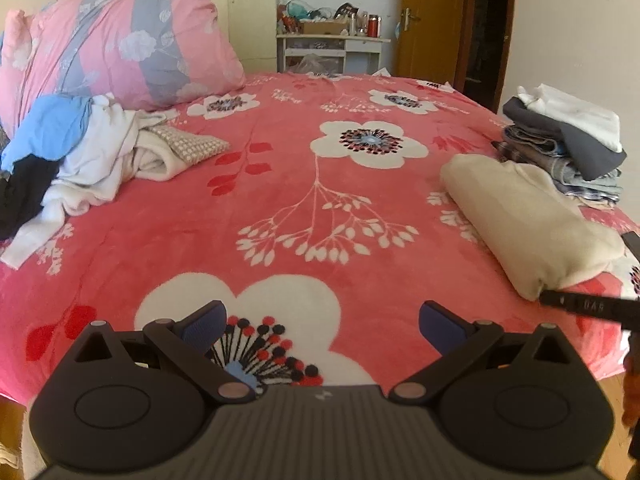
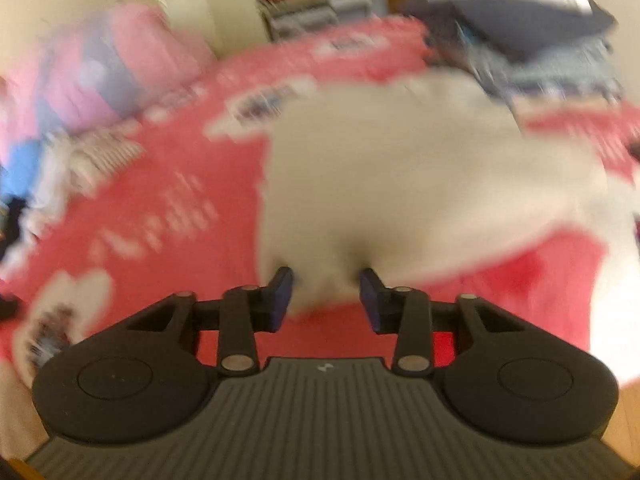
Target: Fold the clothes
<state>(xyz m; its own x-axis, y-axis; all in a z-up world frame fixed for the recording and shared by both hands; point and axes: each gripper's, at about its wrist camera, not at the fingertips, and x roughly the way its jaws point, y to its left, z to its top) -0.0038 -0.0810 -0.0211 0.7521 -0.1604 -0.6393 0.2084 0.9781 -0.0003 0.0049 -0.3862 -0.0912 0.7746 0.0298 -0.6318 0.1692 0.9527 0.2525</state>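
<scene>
The right tongs (image 2: pixel 326 294) pinch the near edge of the folded cream garment (image 2: pixel 420 168), its cloth bunched between the two blue pads; the right wrist view is smeared throughout. In the left wrist view that same bundle lies on the bed (image 1: pixel 280 208) at about three o'clock, just short of the stack of folded clothes (image 1: pixel 568 140) at two o'clock. The left tongs (image 1: pixel 322 328) stand spread and empty over the bedcover at six o'clock, touching no cloth.

The grip looks shallow: only a pinch of one edge is caught, so I judge that the layers could slide apart and the fold open if the bundle is dragged or lifted from that one spot. The plush bedcover may also catch the underside and roll the bundle. If it is set on the stack, which already leans, the pile could tip toward the bed's edge. The unfolded heap (image 1: pixel 72 152) at nine o'clock waits well apart, so most of the work seems left.
</scene>
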